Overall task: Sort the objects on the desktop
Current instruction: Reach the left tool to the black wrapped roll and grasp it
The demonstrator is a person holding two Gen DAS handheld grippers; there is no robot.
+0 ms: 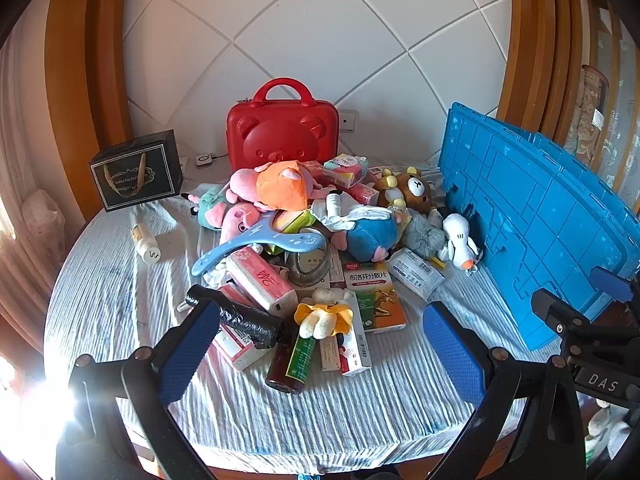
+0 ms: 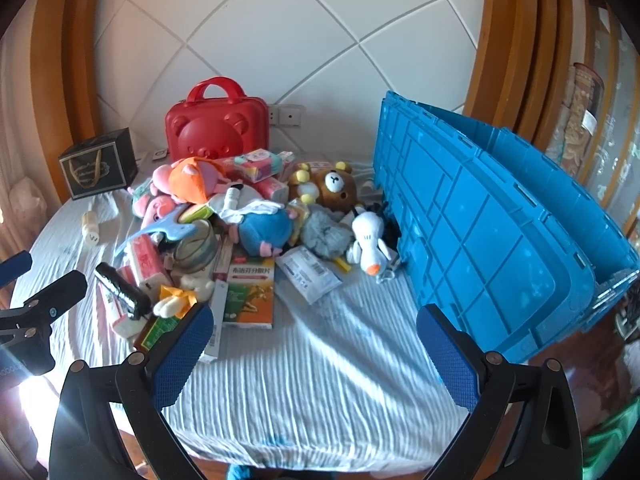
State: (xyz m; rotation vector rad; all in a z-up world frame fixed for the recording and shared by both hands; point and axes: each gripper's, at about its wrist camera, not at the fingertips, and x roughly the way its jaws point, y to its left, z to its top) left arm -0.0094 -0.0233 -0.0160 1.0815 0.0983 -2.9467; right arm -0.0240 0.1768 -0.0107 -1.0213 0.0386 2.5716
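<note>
Ribbed cloth [image 2: 320, 380] btwn splayed tongs [image 2: 316, 356], prob. cotton

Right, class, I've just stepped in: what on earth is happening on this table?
A person holds the left gripper and the right gripper, both open and empty, over a striped cloth. A jumbled pile of plush toys, medicine boxes and bottles, including a white duck plush, lies unsorted beside a blue crate and in front of a red bear case.

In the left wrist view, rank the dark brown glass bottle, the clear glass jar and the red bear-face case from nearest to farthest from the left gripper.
From the left gripper:
1. Dark brown glass bottle, lying at the pile's front edge, between the fingers.
2. Clear glass jar, mid-pile.
3. Red bear-face case, upright against the back wall.
</note>
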